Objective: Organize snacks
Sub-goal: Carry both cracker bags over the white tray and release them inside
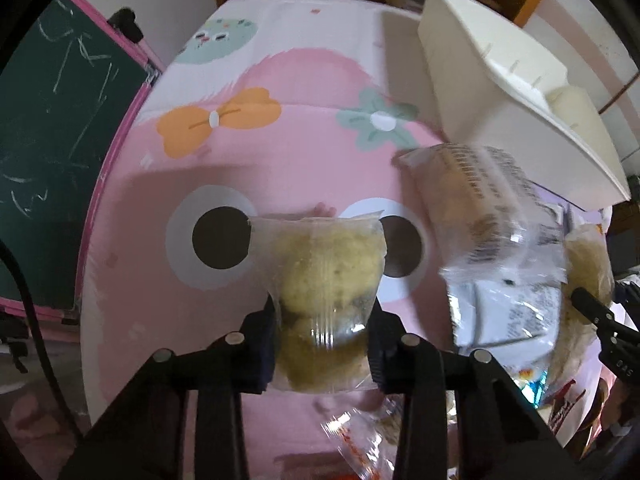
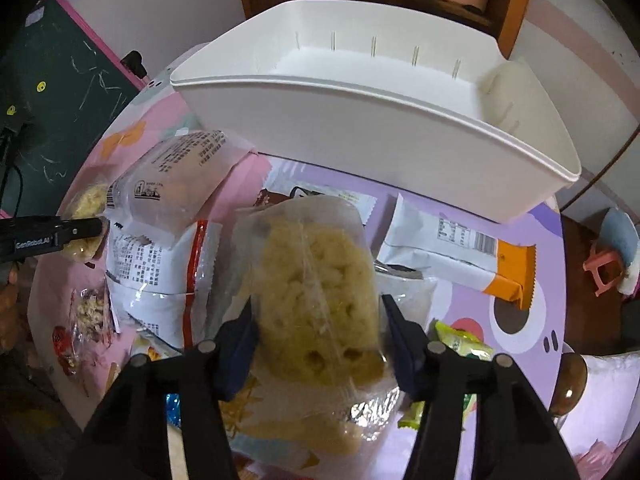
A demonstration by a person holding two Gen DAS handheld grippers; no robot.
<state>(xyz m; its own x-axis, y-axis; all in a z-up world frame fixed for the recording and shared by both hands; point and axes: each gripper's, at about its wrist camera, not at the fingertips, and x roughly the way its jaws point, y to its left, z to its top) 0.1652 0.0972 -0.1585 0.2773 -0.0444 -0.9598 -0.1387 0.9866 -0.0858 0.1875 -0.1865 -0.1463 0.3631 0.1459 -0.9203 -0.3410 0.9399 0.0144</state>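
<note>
Left snack: my left gripper (image 1: 322, 344) pinches a clear packet of pale yellow cake (image 1: 326, 280) by its sides, the pads pressed into the wrap, above the pink cartoon cloth (image 1: 224, 152).
Right snack: a larger clear bag of crumbly yellow cake (image 2: 316, 300) stands between the fingers of my right gripper (image 2: 318, 344); the left pad touches the film, the right pad sits at its edge, and I cannot tell whether it presses.
Pile: under and around the right bag I see loose snack packs on the cloth, among them a white pack with an orange end (image 2: 460, 256), a white pack with a red stripe (image 2: 160, 276), a clear pack with black print (image 2: 176, 184) and a green and yellow wrapper (image 2: 460, 340).
White bin (image 2: 360, 128): it stands open beyond the pile, on the far side of the table; one pale item (image 2: 504, 80) lies in its right end.
Surroundings: a green chalkboard with a pink frame (image 1: 60, 120) stands left of the table.
</note>
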